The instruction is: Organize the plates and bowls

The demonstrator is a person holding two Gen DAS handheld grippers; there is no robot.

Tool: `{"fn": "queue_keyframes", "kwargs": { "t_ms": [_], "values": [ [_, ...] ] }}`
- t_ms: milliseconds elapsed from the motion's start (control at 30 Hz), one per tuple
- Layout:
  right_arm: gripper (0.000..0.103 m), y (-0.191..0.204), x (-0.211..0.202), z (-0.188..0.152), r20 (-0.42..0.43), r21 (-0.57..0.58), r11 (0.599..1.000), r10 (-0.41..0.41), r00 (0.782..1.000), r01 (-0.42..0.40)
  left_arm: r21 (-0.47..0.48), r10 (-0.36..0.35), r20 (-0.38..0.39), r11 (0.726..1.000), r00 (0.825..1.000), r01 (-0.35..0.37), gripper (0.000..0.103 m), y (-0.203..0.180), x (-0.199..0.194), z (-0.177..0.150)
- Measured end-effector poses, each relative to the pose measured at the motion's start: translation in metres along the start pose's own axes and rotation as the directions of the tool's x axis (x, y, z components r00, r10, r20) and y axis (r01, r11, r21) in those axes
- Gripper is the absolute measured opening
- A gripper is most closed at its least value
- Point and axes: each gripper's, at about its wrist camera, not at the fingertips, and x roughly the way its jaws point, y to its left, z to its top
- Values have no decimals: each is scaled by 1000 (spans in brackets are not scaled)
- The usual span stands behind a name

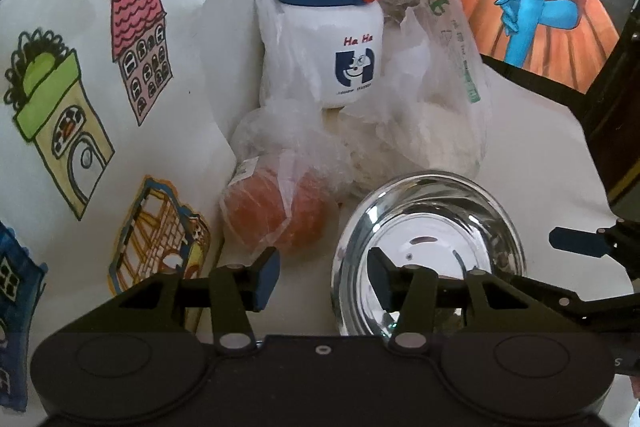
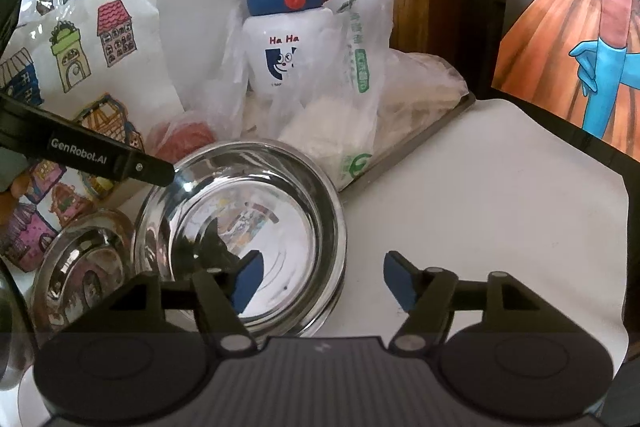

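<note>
A shiny steel bowl (image 1: 428, 247) sits on the white table; it also shows in the right wrist view (image 2: 248, 227). A smaller steel bowl (image 2: 80, 267) stands to its left in that view. My left gripper (image 1: 322, 277) is open; its right finger is over the bowl's near left rim, its left finger outside. My right gripper (image 2: 322, 281) is open; its left finger hangs over the bowl's inside, its right finger outside the right rim. The left gripper's arm (image 2: 92, 155) reaches in from the left in the right wrist view.
A white "Ha Ha" bottle (image 1: 332, 27) with a blue lid stands behind, among plastic bags (image 1: 436, 99). Bagged oranges (image 1: 276, 215) lie left of the bowl. Children's drawings (image 1: 100, 107) lean at the left. A painting (image 2: 580, 47) stands at the right.
</note>
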Motion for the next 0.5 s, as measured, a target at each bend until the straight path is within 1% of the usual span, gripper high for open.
{"fn": "queue_keyframes", "kwargs": {
  "t_ms": [133,200,333,433,500],
  "values": [
    [85,-2,-9,-2,21,37,999,35,999,-36,-5,-18,35,1000,999,18,64,0,-8,-6],
    [87,-3,-15,-4,37,60,996,59,998,-61,-16,-31,52,999,998,32,65,1,-14,-10],
    [93,0,-35,-9,76,97,988,111,991,-119,-30,-45,91,998,995,48,78,3,-30,-22],
    [96,9,-53,-14,101,94,987,123,987,-133,-30,-46,119,998,992,50,85,5,-45,-32],
    [97,17,-66,-18,115,84,987,125,986,-135,-26,-47,135,998,990,51,87,5,-56,-40]
  ]
}}
